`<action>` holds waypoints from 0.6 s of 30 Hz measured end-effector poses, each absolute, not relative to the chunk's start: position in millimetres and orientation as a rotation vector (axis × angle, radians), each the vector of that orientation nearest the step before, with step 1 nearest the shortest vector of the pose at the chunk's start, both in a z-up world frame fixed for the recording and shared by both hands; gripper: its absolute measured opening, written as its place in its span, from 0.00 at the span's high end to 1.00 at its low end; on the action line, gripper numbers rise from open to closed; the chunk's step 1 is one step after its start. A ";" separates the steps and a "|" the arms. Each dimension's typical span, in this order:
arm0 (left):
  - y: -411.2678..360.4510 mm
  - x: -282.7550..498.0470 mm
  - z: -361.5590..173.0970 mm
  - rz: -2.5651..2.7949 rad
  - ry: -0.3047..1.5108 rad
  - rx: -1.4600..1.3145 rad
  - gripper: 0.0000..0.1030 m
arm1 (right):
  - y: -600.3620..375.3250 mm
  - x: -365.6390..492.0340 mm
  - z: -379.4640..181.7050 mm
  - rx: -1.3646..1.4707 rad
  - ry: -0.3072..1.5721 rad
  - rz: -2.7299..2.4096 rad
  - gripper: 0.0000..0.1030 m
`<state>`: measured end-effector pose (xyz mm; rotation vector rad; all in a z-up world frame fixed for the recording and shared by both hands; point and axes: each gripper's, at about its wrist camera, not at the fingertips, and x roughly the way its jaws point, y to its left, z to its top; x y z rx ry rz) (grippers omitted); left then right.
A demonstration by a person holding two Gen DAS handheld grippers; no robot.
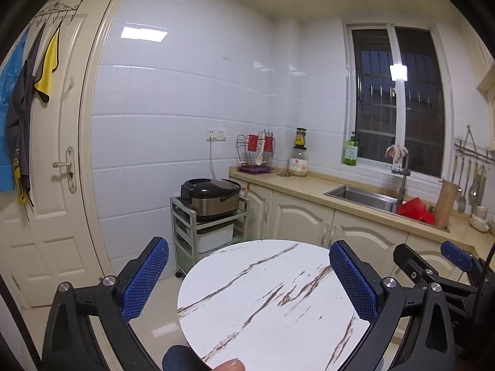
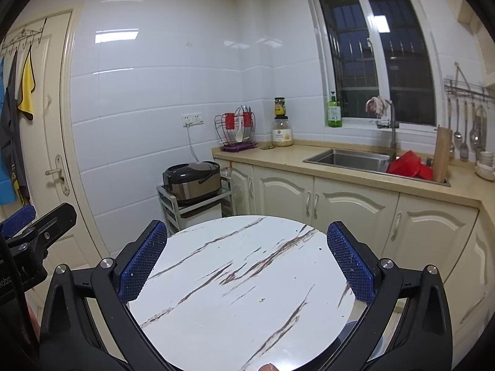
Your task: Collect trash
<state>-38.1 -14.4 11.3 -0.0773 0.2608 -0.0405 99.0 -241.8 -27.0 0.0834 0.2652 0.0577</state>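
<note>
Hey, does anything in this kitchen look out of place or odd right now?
Only a pinkish cloth draped over the faucet stands out. The round table shows no trash.

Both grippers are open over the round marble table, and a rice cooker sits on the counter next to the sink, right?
Not quite. The rice cooker sits on a small cart by the wall, not on the counter, as the right wrist view shows. The rest holds.

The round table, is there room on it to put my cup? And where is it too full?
The whole round marble table is bare between the two open grippers, left gripper and right gripper. The counter is free from the jars to the sink. It is crowded right of the sink: red tub, bowls.
</note>
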 end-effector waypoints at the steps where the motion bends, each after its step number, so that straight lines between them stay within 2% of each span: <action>1: -14.3 -38.0 11.0 -0.040 0.259 -0.075 0.01 | -241.9 99.0 -27.0 0.084 0.265 0.059 0.00; 18: -14.3 -30.1 3.7 -0.071 0.256 -0.062 0.01 | -243.2 99.1 -26.5 0.085 0.263 0.059 0.00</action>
